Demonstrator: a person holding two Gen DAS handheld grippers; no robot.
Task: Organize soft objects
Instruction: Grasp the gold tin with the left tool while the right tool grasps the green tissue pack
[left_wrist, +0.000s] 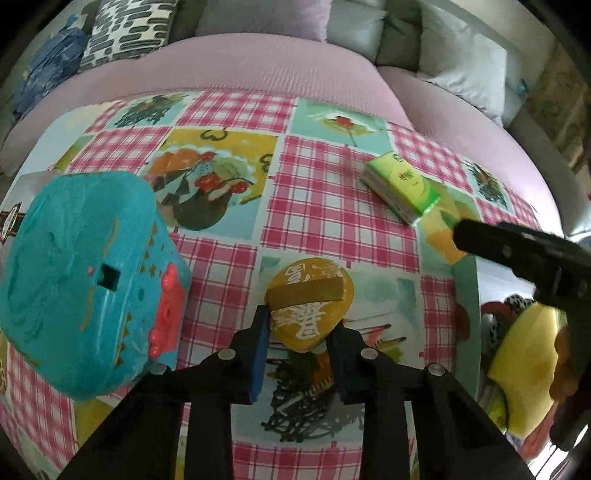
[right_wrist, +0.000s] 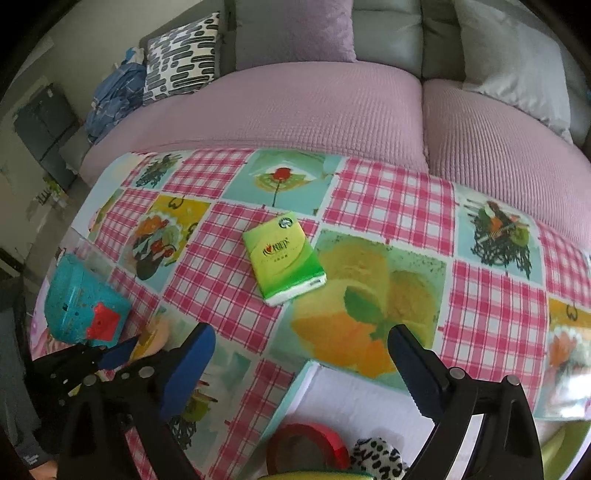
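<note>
- The left gripper (left_wrist: 297, 332) has its blue pads at both flanks of the yellow soft pouch (left_wrist: 309, 303); whether they squeeze it yet, I cannot tell.
- The pouch lies on the checked tablecloth (left_wrist: 332, 206), just beside the teal wipes pack (left_wrist: 88, 280).
- The right gripper (right_wrist: 301, 345) is spread wide and empty, short of the green tissue pack (right_wrist: 284, 258), which lies well apart from the wipes pack.
- Step judged: picking up the pouch. Next likely calls for a firm clench, then a lift toward the white box (right_wrist: 354, 398).
</note>
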